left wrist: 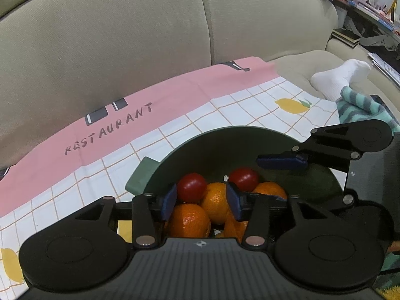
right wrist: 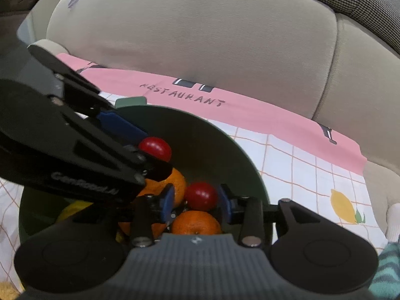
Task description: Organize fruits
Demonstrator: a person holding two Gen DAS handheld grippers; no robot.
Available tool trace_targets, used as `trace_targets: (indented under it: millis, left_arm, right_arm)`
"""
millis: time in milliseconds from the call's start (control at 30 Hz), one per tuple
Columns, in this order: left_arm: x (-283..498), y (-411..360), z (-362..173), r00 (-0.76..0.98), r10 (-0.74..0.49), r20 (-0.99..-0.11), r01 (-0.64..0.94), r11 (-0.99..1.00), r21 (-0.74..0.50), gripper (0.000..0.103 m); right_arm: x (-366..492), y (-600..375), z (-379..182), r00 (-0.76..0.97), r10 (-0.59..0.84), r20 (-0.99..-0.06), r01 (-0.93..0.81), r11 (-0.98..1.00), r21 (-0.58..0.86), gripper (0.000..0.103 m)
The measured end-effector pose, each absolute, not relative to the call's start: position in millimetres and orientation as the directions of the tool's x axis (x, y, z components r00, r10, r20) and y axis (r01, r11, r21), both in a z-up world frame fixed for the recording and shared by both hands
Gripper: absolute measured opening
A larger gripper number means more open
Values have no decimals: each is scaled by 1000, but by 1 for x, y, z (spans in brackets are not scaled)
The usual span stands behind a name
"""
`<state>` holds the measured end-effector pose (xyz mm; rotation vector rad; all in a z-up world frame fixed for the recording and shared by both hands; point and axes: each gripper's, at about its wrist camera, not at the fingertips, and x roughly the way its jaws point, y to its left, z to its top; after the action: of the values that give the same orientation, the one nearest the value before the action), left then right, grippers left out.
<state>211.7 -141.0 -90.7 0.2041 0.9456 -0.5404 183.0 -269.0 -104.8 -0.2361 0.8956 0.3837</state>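
A dark green bowl [left wrist: 225, 137] holds several oranges [left wrist: 190, 221] and two red fruits. My left gripper [left wrist: 201, 201] is open inside the bowl, its blue pads on either side of a red fruit [left wrist: 191, 187] and an orange [left wrist: 216, 201], not pressing them. My right gripper [right wrist: 196, 201] is open around the other red fruit [right wrist: 201, 196], with an orange [right wrist: 196, 223] just below it. The right gripper also shows in the left wrist view [left wrist: 282, 162], over the bowl's right side. A yellow fruit [right wrist: 72, 208] lies at the bowl's left, partly hidden by the left gripper.
The bowl stands on a checked cloth [left wrist: 225, 105] with a pink band, spread on a beige sofa [left wrist: 125, 37]. A foot in a white sock [left wrist: 342, 77] and a striped teal trouser leg [left wrist: 360, 107] lie at the right. Cluttered shelves [left wrist: 370, 12] are at the far right.
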Motion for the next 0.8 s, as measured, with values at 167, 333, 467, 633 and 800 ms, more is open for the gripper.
trace_targets:
  millis: [167, 333, 467, 633, 800]
  left_arm:
    - [200, -132, -71, 505, -357, -785, 524, 850, -50, 62]
    - [180, -118, -46, 576, -338, -744, 491, 871, -15, 65]
    - [155, -104, -22, 649, -308, -695, 453, 891, 29, 68]
    - [125, -84, 4, 733, -240, -637, 370, 926, 77, 75]
    - [95, -65, 15, 777, -192, -599, 306, 948, 93, 76]
  right_arm:
    - [178, -274, -92, 597, 219, -772, -376, 926, -28, 60]
    - [164, -272, -71, 647, 206, -734, -348, 936, -44, 79]
    - [150, -269, -47, 680, 214, -701, -313, 950, -14, 88]
    - [128, -264, -15, 705, 241, -667, -266, 962, 65, 95]
    - [98, -251, 4, 736, 235, -635, -233, 968, 89, 99]
